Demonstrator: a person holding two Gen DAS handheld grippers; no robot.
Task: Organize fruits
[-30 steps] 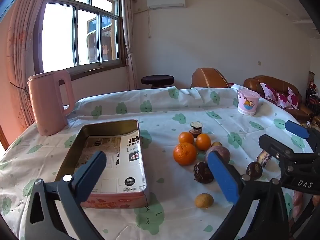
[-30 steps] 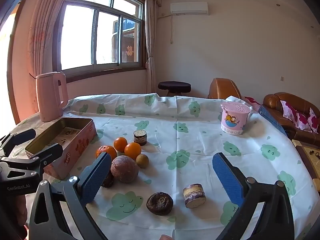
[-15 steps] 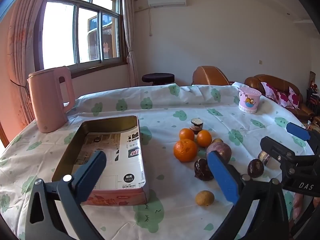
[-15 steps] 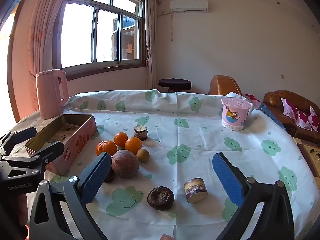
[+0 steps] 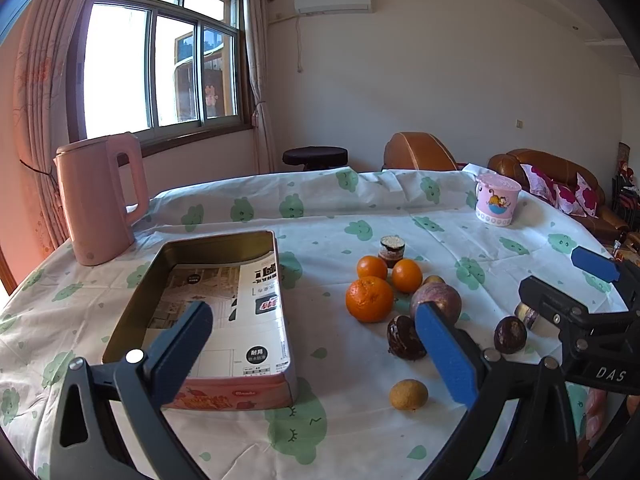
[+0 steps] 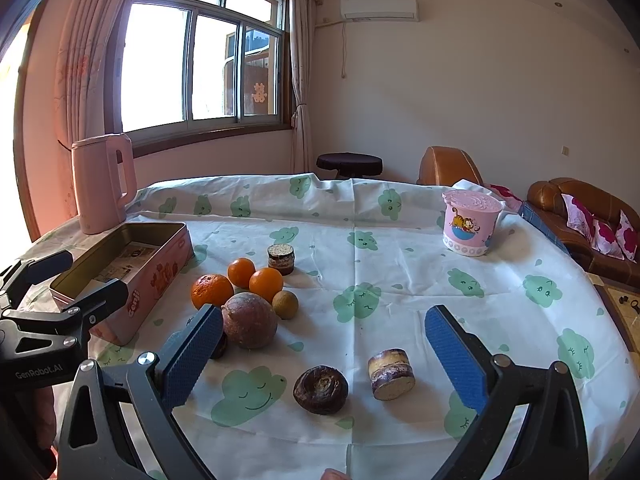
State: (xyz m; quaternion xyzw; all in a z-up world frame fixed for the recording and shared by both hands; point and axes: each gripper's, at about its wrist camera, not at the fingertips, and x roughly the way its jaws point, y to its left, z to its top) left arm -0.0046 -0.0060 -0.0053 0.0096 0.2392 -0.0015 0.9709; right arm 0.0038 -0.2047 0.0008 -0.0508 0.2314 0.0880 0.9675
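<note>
My left gripper (image 5: 316, 354) is spread wide, holding nothing, above the open tin (image 5: 224, 392). My right gripper (image 6: 324, 356) is also spread and empty. The fruits sit on the tablecloth (image 6: 400, 272) right of the tin: large orange (image 6: 212, 291), purple fruit (image 6: 249, 320), dark wrinkled fruit (image 6: 320, 389).
</note>
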